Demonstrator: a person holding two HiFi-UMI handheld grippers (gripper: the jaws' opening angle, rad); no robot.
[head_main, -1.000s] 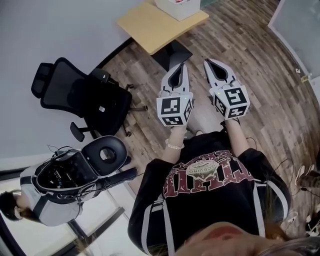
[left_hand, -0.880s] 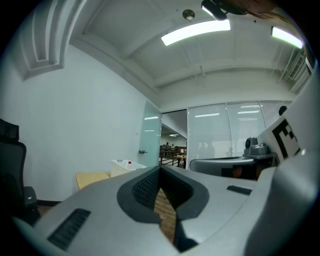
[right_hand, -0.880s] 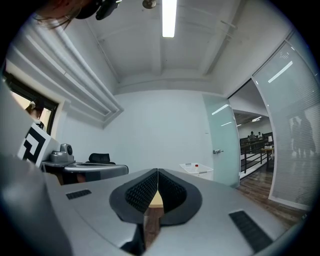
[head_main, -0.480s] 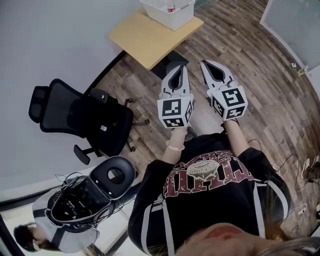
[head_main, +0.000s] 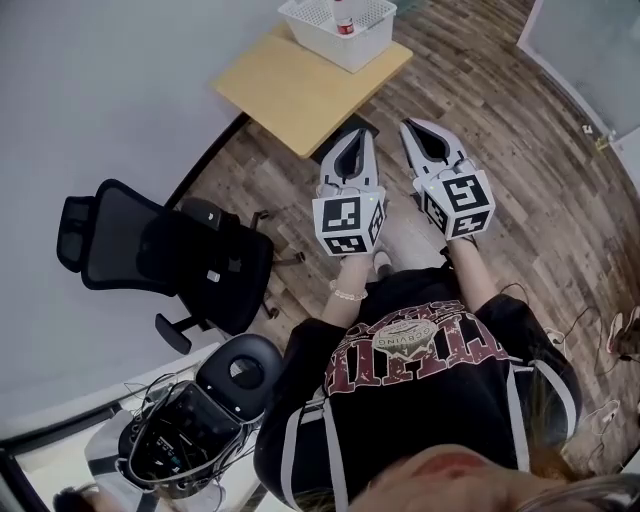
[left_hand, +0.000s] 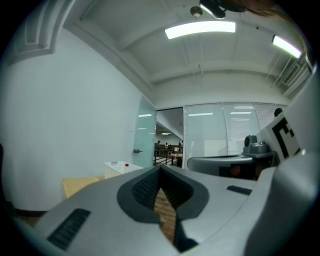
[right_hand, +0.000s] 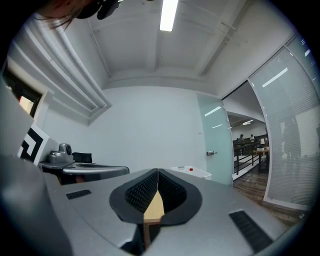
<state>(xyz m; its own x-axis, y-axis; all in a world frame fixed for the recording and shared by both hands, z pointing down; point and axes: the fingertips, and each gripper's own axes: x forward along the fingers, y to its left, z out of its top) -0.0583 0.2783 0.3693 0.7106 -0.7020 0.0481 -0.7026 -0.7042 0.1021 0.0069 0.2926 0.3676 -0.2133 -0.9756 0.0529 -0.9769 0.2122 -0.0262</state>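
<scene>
Pointing forward side by side, the left tongs (head_main: 360, 137) and the right tongs (head_main: 414, 127) are both closed. In each gripper view the ribbed pads meet along a single line with nothing between them.

The nearest item ahead is a white basket (head_main: 352, 52). It is rectangular and open-topped with perforated walls, and a red-capped bottle (head_main: 343, 14) stands inside it. The basket sits at the far end of a pale wooden desk (head_main: 285, 90), close to the desk's right edge. It lies ahead of the left tongs, well apart from both and untouched.

The desk's left edge runs along a white wall (head_main: 100, 80). Open wood floor (head_main: 520, 180) extends to the right of the 2 tongs. A black office chair (head_main: 165, 250) stands to the left by the wall, apart from the desk.
</scene>
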